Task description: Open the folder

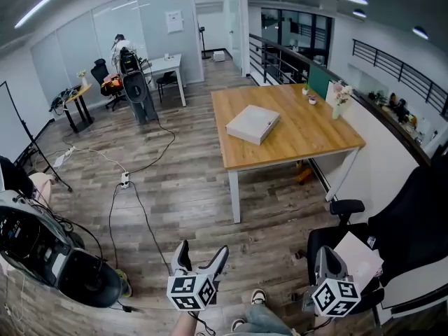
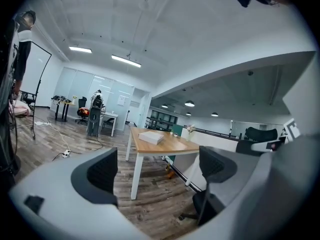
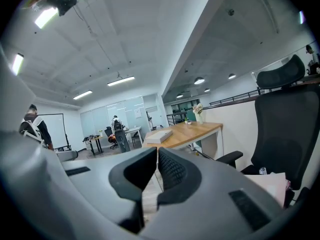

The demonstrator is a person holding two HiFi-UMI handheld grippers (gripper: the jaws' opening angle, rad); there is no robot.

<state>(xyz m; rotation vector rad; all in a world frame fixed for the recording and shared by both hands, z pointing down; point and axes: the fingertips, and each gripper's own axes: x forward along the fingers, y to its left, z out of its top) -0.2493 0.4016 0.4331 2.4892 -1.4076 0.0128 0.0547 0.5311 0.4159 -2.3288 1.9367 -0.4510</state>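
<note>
At the bottom edge of the head view, the 2 grippers sit closest, each with its marker cube toward the camera. The left gripper point(image 1: 203, 250), at bottom centre, has its jaws spread wide with only wooden floor point(image 1: 203, 194) between them; in the left gripper view point(image 2: 159, 169) the dark pads point(image 2: 102, 171) stand far apart and hold nothing. The right gripper point(image 1: 324, 254), at lower right, has its jaws pressed together, and the right gripper view point(image 3: 157, 171) shows just a thin slit between the pads, with nothing pinched.

A shoe point(image 1: 257, 297) shows between the grippers at the bottom edge. Just right of the right gripper stands a black office chair point(image 1: 413, 229) with a sheet of paper point(image 1: 360, 257) on its seat.

The folder point(image 1: 253, 124), white and closed, lies flat on the wooden table point(image 1: 308, 135) in the upper middle of the frame, toward the table's left side and well apart from both grippers. A vase of flowers point(image 1: 339, 100) stands near the table's far right edge. Both gripper views point toward the folder point(image 2: 151, 137) point(image 3: 159, 135) across the floor.
</note>
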